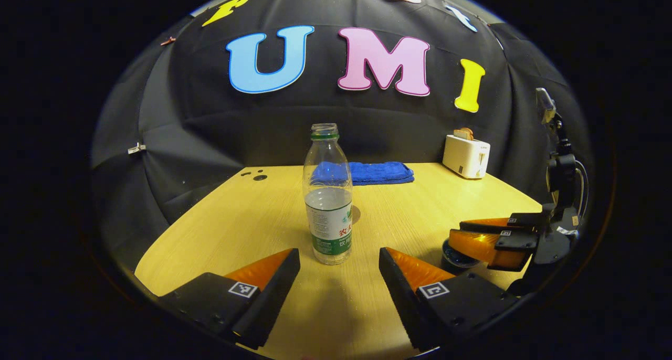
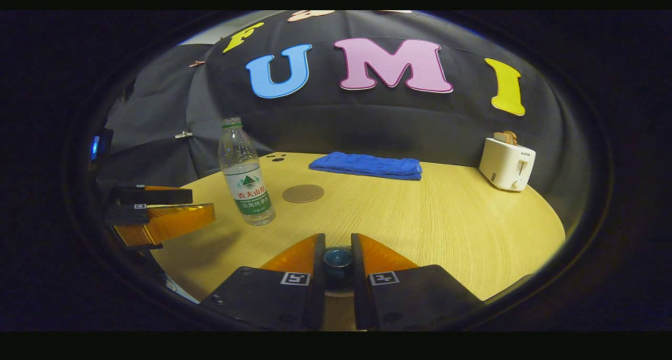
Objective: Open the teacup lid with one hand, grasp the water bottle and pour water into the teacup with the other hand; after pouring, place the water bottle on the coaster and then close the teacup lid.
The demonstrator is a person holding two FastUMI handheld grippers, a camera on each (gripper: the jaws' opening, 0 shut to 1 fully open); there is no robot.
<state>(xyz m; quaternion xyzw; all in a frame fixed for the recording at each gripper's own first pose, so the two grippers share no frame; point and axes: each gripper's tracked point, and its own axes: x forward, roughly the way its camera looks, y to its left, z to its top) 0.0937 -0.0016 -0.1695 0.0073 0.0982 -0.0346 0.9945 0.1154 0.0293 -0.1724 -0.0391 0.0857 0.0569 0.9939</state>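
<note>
Lid knob pinched, bottle waiting between spread fingers

Fingers of the right gripper (image 2: 337, 250) are seen drawn close on either side of the dark blue knob of the teacup lid (image 2: 337, 258), apparently pressing it; the cup below is largely hidden. The left gripper (image 1: 338, 265) is held with its jaws spread wide, nothing between the fingers, and the uncapped water bottle (image 1: 328, 202) stands upright just ahead of the gap. A round brown coaster (image 2: 303, 193) lies just behind the bottle on the wooden table (image 2: 446, 218). Farther back, a folded blue towel (image 2: 367, 166) and a white toaster (image 2: 506, 163) are seen.

Risks are judged as follows: the small knob could slip from the pinch if lifted at a tilt, and the open, part-filled bottle could be tipped or squeezed into spilling if closed on off-centre.
</note>
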